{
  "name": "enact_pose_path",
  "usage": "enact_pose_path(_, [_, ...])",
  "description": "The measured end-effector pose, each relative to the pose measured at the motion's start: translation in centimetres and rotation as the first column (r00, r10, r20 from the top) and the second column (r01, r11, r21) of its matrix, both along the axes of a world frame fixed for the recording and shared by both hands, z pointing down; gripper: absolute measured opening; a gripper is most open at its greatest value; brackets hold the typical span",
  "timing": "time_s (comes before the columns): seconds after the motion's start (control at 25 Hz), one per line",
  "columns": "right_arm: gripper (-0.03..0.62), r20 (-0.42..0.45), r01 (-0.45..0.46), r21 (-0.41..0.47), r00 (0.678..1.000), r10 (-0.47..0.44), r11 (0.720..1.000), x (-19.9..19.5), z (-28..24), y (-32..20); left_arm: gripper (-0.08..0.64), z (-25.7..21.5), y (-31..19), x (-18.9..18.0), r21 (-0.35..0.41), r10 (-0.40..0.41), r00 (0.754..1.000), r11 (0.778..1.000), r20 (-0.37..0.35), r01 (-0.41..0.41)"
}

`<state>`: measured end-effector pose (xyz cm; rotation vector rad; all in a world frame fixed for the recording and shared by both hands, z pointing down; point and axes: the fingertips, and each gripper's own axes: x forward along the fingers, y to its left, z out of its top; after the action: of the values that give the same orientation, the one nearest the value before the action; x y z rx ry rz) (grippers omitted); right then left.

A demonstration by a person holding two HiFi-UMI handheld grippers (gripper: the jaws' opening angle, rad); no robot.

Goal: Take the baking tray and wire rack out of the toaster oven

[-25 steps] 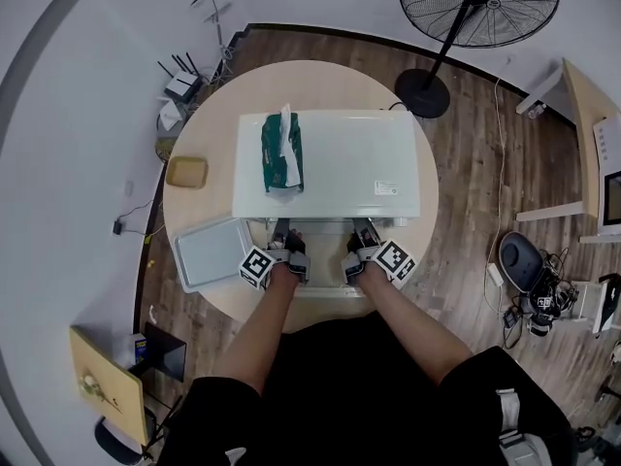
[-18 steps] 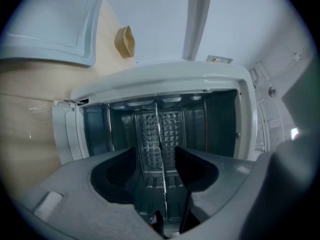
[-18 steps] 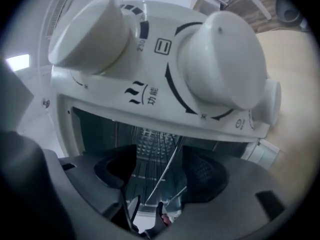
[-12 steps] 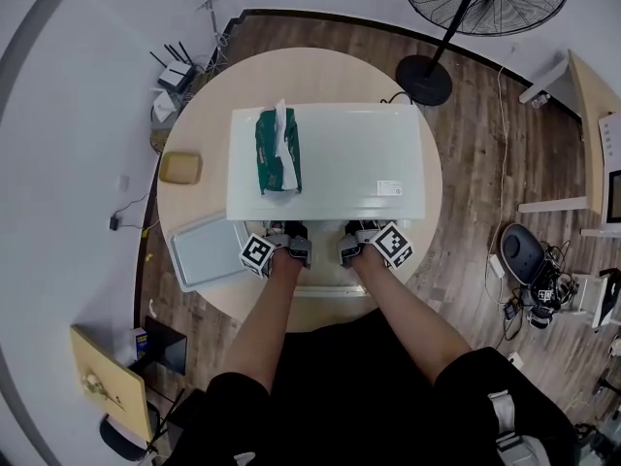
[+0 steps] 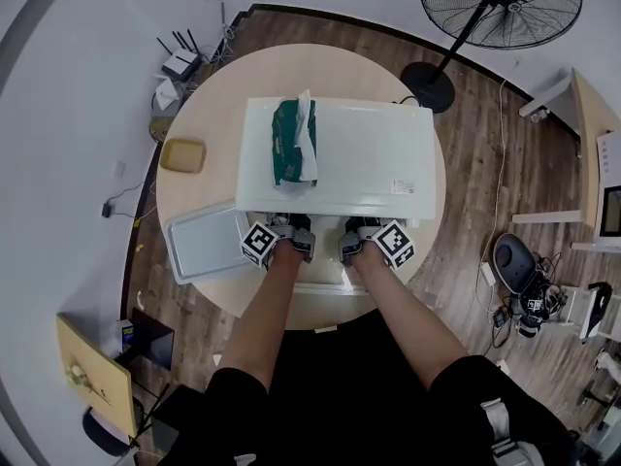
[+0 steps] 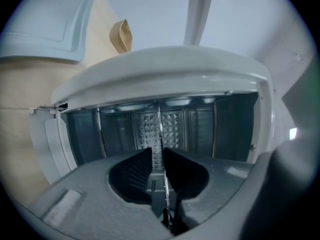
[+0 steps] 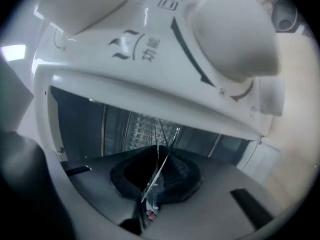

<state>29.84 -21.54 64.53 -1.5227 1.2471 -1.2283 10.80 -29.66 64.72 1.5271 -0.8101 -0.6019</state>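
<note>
The white toaster oven (image 5: 335,158) stands on the round table (image 5: 209,115) with its door (image 5: 320,287) dropped open under my forearms. Both grippers reach level into its mouth: left gripper (image 5: 294,225), right gripper (image 5: 357,227). In the left gripper view the wire rack (image 6: 160,129) shows edge-on as a thin line between the jaws of the left gripper (image 6: 159,161). The right gripper (image 7: 157,176) has the rack's wire (image 7: 161,161) pinched between its pads. Both pairs of jaws have just been closing on that wire. The pale baking tray (image 5: 199,246) lies on the table, left of the oven.
A green tissue pack (image 5: 294,142) rests on the oven's top. A small yellowish dish (image 5: 182,155) sits at the table's left edge. The oven's big knob (image 7: 235,39) fills the upper right of the right gripper view. A floor fan (image 5: 500,8) stands behind the table.
Both grippers have gone a little further into the oven's mouth. The baking tray has kept its place on the table.
</note>
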Motion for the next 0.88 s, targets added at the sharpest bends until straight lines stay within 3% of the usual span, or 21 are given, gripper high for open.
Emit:
enact_pose_path(0.16, [0.006, 0.008, 0.009, -0.014, 1.0, -0.009, 1.0, -0.8, 0.3, 1.6, 0.023, -0.6, 1.2, -0.6, 0.008, 0.028, 0.999, 1.0, -0.019, -0.028])
enact_pose_path(0.52, [0.002, -0.01, 0.0, -0.001, 1.0, 0.0, 1.0, -3.2, -0.2, 7.3, 0.021, -1.1, 6.7, -3.0, 0.013, 0.146, 0.989, 0.989, -0.033, -0.145])
enact_pose_path(0.88, [0.0, -0.03, -0.027, 0.002, 0.999, 0.027, 1.0, -5.8, -0.5, 12.6, 0.021, -1.2, 11.9, -5.4, 0.002, 0.19, 0.978, 0.982, -0.09, -0.191])
